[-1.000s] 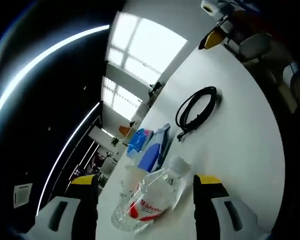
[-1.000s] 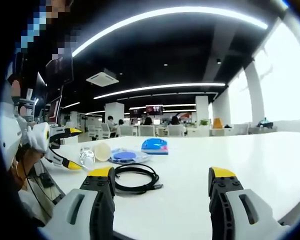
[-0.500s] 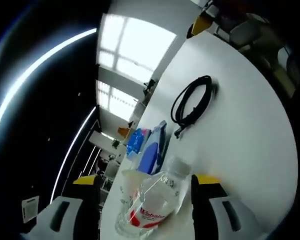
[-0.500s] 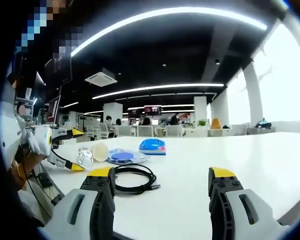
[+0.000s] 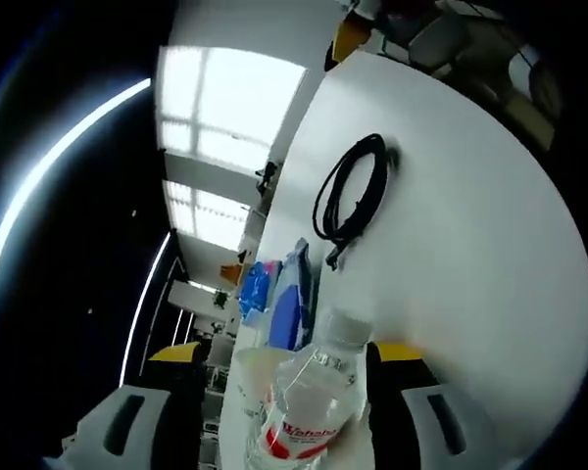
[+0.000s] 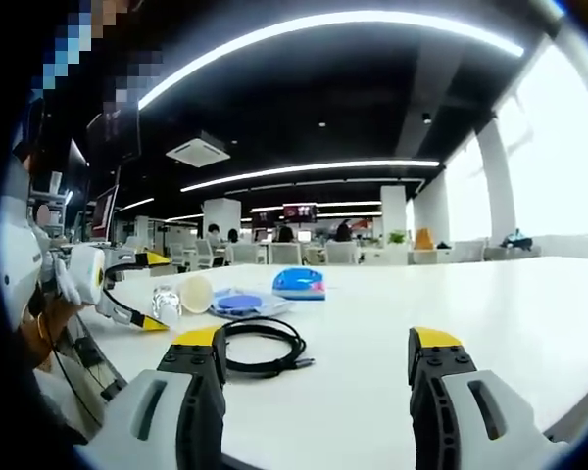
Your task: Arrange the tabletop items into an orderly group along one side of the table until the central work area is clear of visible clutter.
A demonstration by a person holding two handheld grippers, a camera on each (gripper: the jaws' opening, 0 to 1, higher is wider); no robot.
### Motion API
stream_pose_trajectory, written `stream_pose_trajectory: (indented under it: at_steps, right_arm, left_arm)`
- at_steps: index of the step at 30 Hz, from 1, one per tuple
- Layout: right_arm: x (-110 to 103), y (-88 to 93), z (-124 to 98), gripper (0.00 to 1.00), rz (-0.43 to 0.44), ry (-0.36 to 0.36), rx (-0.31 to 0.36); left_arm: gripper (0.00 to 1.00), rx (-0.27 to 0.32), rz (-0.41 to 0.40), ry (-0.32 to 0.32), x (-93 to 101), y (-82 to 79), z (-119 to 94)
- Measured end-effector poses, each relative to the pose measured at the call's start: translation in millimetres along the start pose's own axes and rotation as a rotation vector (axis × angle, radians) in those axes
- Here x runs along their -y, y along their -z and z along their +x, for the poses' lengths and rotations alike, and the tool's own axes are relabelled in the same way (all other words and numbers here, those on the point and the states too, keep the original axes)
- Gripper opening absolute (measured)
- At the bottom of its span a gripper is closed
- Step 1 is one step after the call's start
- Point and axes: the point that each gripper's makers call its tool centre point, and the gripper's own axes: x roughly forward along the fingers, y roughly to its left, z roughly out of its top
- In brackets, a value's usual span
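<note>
On the white table, the left gripper has its jaws spread around a clear plastic bottle with a red label, not clamping it; a coiled black cable lies beyond, near the released right gripper

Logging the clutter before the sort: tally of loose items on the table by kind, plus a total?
Plastic bottle: 1
Paper cup: 1
Coiled black cable: 1
Blue packets: 2, the other being flatter
Total: 5
The bottle sits between the left gripper's jaws; contact cannot be told.
</note>
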Motion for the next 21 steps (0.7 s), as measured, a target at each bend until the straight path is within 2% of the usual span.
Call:
stream_pose_trajectory:
  at_steps: [4, 10, 15, 18, 21]
  right_arm:
    - [1, 1.5, 0, 0.73, 0.008, 0.003, -0.001]
    - [3, 3.5, 0, 0.73, 0.009, 0.011, -0.009]
    - [7, 4.7, -1, 0.73, 0.022, 0.024, -0.007]
    - [7, 6.1, -1, 0.73, 0.029, 0.026, -0.009]
    - [7, 7.6, -1, 0.73, 0.033, 0.026, -0.011]
  left_arm:
    - [0.66, 0.009, 0.045, 0.009, 0.5, -3.6, 3]
    - [0.65, 0.009, 0.071, 0.02, 1.4, -4.6, 6]
    - [0.58, 0.017, 0.116, 0.047, 8.6, -6.4, 6]
    - [0.49, 0.022, 0.157, 0.083, 16.6, -7.5, 7]
    - [0.47, 0.021, 0.175, 0.082, 18.0, -8.6, 8]
